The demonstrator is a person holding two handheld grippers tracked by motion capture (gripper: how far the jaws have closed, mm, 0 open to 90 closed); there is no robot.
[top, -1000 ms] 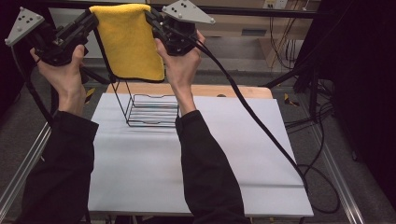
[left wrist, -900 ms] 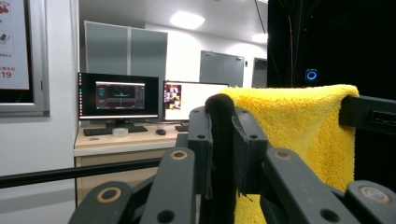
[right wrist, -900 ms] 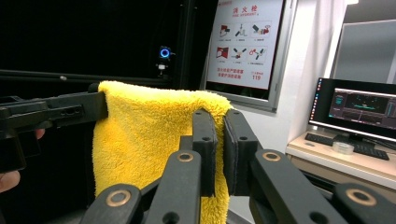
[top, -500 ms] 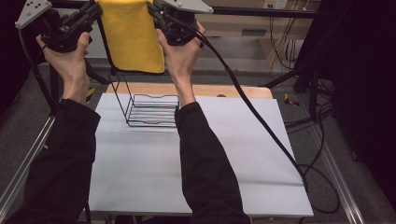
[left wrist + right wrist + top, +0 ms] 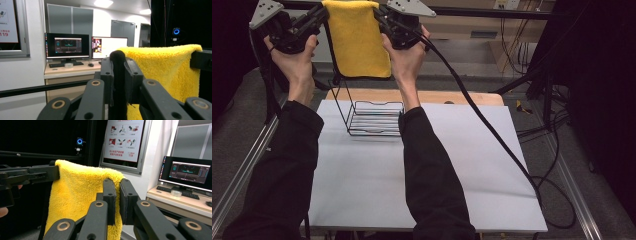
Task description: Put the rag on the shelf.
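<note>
Two grippers, left (image 5: 319,14) and right (image 5: 379,15), each pinch a top corner of the towel (image 5: 358,42), hanging at 12 o'clock above the rack (image 5: 373,117) on the desk (image 5: 462,175).

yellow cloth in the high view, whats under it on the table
The yellow cloth, held up by the left gripper and right gripper, hangs above a black wire rack on the white table. The cloth's lower edge covers the rack's upper back part.
</note>
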